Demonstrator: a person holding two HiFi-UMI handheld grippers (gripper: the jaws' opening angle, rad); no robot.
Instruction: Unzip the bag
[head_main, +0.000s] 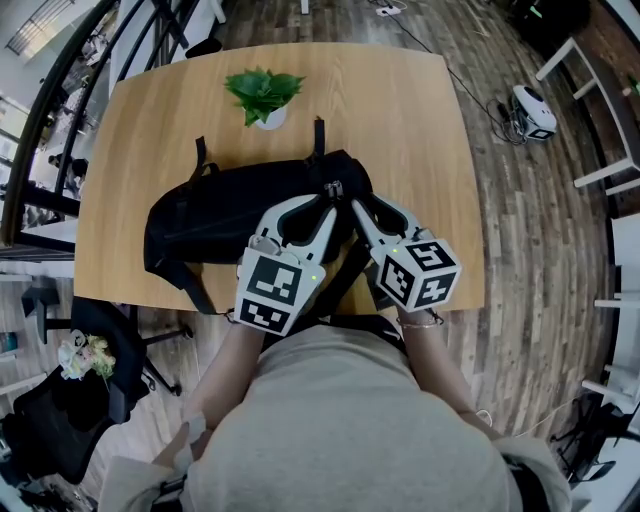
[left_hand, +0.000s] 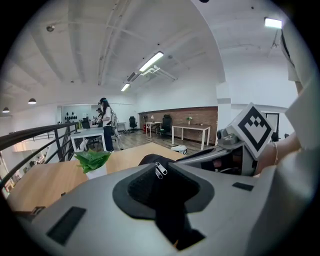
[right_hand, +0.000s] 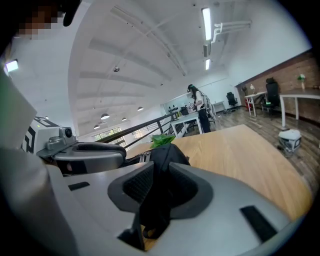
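1. The black soft-fabric backpack (head_main: 230, 225) lies flat on its side on the light wooden worktop (head_main: 400, 110). It sits towards the near edge, with a small green potted plant (head_main: 264, 95) just behind it.
2. Both claws meet at the backpack's near right end, where the paired silver zipper pulls (left_hand: 160, 170) stand up from the fabric.
3. The left claw (head_main: 330, 197) has its jaws drawn narrow, and the pulls sit right at the tips. In the left gripper view we cannot tell whether the tips actually press on the pulls.
4. The right claw (head_main: 356, 208) is clamped on a bunched fold of backpack fabric, which fills the gap against both pads.
5. Handling: we judge the backpack limp and light. It will likely bunch up and slide on the smooth worktop when the zip is dragged, so it needs anchoring.
6. The pulls are thin, smooth metal tabs. They could slip out of the tips unless they are pinched squarely across their flat faces.
7. Where to hold: one claw takes the pulls. The other pinches the fabric close beside the zipper line, so the pull runs against a taut seam.
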